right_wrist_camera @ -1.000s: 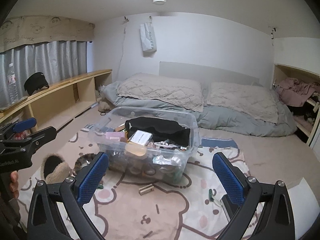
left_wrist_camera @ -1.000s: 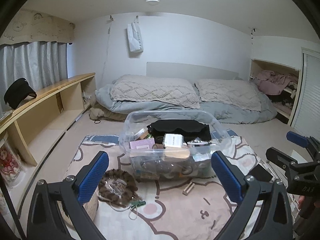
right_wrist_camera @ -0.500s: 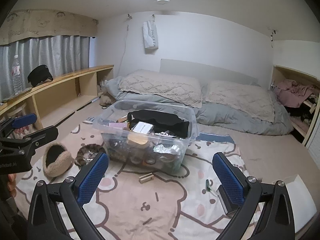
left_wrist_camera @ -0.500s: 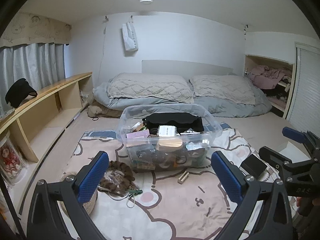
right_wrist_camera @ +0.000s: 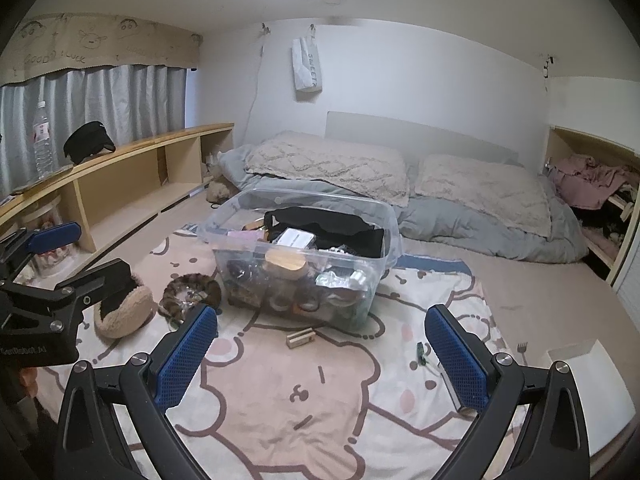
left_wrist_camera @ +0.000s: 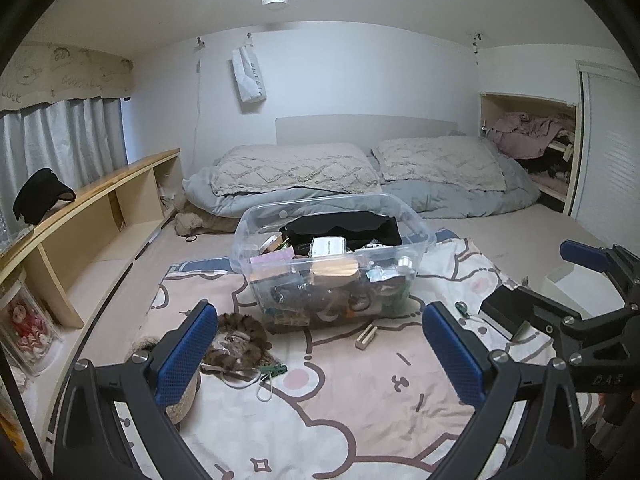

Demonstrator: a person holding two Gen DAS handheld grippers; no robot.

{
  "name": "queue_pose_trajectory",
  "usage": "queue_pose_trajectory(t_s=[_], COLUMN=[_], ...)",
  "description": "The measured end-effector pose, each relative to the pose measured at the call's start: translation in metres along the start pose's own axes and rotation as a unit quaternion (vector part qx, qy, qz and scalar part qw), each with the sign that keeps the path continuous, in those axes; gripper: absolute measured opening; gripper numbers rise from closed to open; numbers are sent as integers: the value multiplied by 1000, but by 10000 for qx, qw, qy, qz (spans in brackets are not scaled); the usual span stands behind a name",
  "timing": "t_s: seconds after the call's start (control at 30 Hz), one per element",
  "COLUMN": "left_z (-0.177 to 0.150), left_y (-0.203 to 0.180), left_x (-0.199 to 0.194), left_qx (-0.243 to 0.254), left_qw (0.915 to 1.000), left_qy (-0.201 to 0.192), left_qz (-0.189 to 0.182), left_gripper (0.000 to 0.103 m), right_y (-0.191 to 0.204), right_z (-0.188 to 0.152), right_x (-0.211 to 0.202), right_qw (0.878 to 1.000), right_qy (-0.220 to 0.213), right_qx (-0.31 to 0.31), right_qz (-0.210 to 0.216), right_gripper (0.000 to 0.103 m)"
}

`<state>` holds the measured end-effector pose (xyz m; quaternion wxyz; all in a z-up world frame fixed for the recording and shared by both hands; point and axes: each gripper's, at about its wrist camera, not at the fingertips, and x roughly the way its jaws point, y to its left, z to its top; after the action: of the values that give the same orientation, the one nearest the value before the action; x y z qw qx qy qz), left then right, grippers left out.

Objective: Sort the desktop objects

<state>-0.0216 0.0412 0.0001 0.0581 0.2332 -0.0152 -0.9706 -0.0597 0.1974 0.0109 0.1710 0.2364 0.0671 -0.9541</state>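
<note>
While both grippers hang wide and empty, the block [right_wrist_camera: 301, 337] is seen centre frame, just ahead of the right gripper [right_wrist_camera: 320, 356], lying crosswise.

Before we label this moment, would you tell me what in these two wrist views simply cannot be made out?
- Lower contents of the clear bin: both views, jumbled and blurred behind its wall.
- Dark flat item on the blanket: right gripper finger hides it in the right view, that gripper's frame in the left view.
- Brown furry thing: left view, partly behind the left gripper finger.
- Small green item: too small to name.
</note>
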Motion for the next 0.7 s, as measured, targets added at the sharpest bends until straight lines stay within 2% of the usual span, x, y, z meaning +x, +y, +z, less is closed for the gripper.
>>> queue_pose_trajectory(t_s=[0.33, 0.7], left_z=[-11, -20], left_y=[0, 3], left_x=[-4, -7], left_qx=[12, -40], left_qw=[10000, 9999], left_qy=[46, 113], left_qz=[6, 5], left_gripper=[103, 103], right_y=[-2, -6], right_z=[-14, -16], right_x=[-2, -6], right_qw=[9999, 9999], right_qy=[106, 108], right_qx=[62, 120], right_qz=[-4, 35], right_gripper=[103, 103])
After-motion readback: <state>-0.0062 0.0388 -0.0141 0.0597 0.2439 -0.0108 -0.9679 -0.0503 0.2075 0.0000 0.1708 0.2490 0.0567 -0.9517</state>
